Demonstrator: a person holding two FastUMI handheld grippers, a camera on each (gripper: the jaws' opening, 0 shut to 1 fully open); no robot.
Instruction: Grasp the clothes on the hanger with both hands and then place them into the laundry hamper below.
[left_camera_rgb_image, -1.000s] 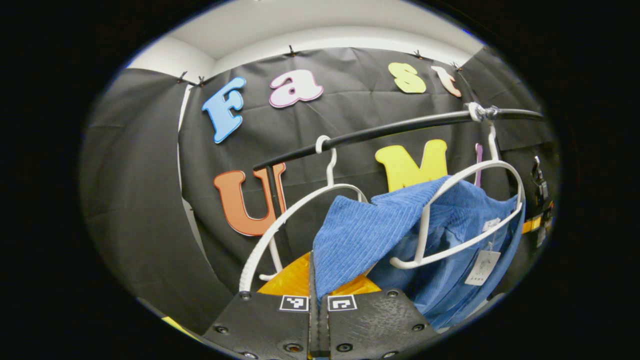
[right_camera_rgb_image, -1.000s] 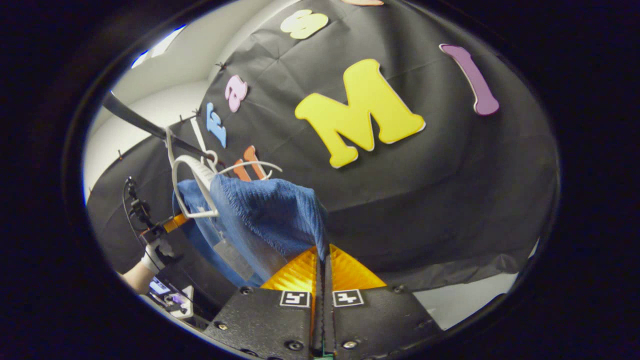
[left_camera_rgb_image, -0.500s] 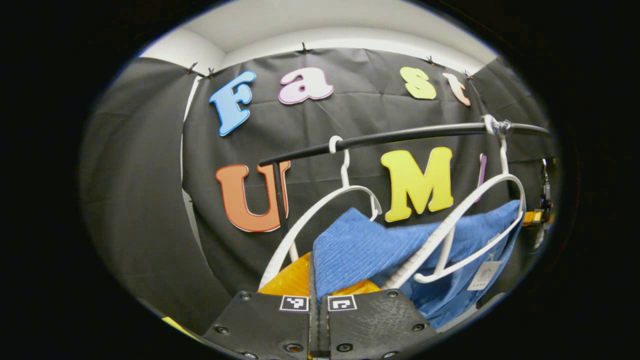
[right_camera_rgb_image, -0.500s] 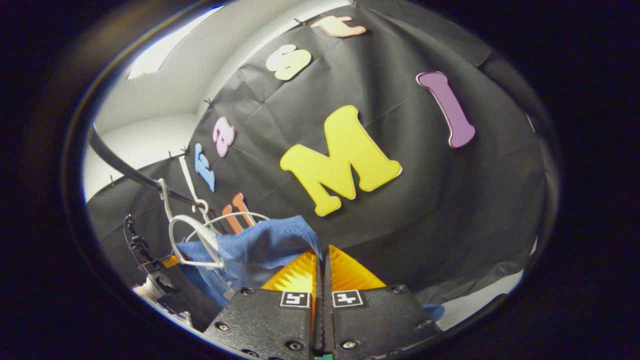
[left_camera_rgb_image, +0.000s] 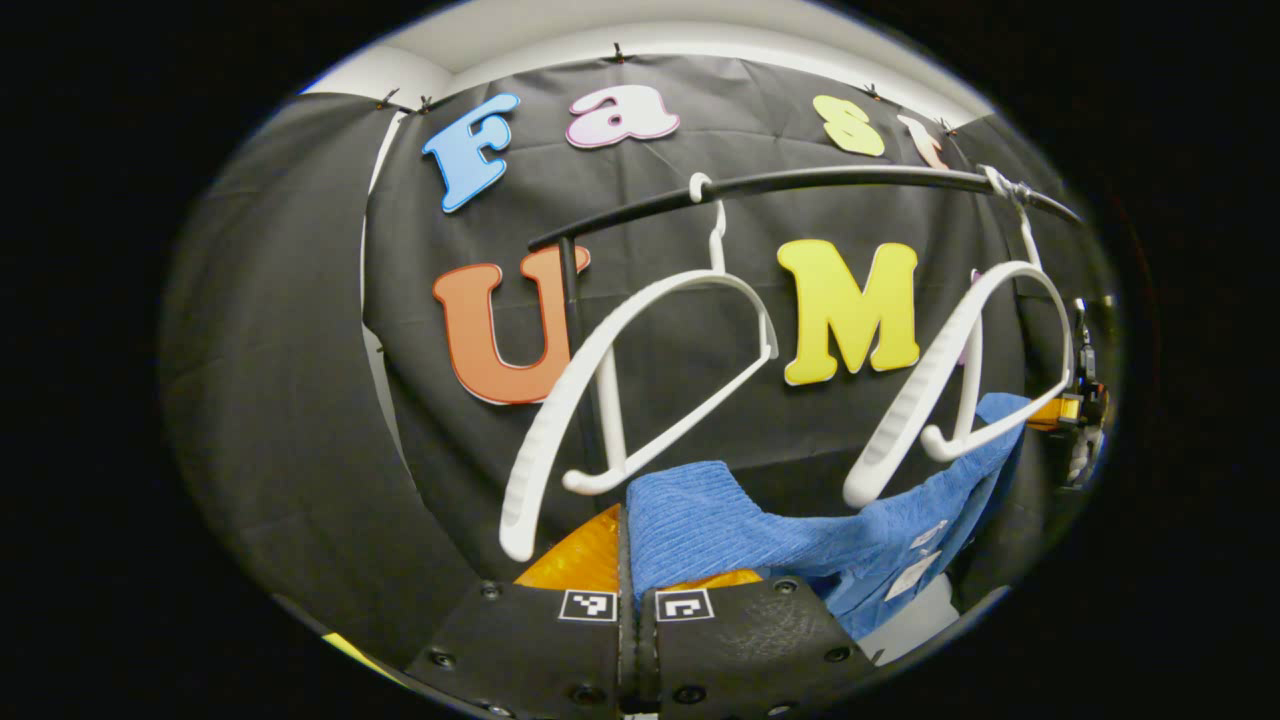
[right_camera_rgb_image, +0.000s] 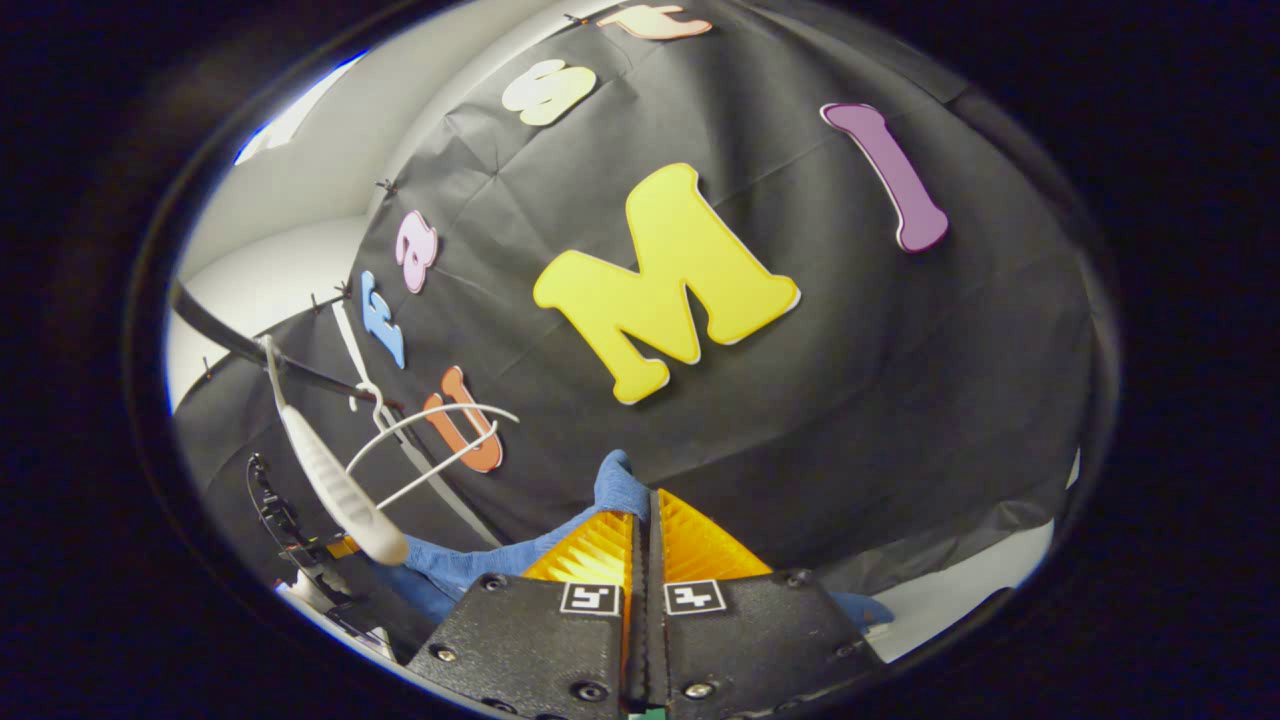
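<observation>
Both claws (left (left_camera_rgb_image: 628, 560), right (right_camera_rgb_image: 645, 545)) pinch the blue garment (left_camera_rgb_image: 720, 525).

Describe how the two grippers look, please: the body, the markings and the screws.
Each gripper, left and right, has a dark, rough-textured body made of two plates that meet at a centre seam. Each plate carries a small square black-and-white marker near its front edge and round screws at its corners. Ribbed fingers stick forward.
</observation>
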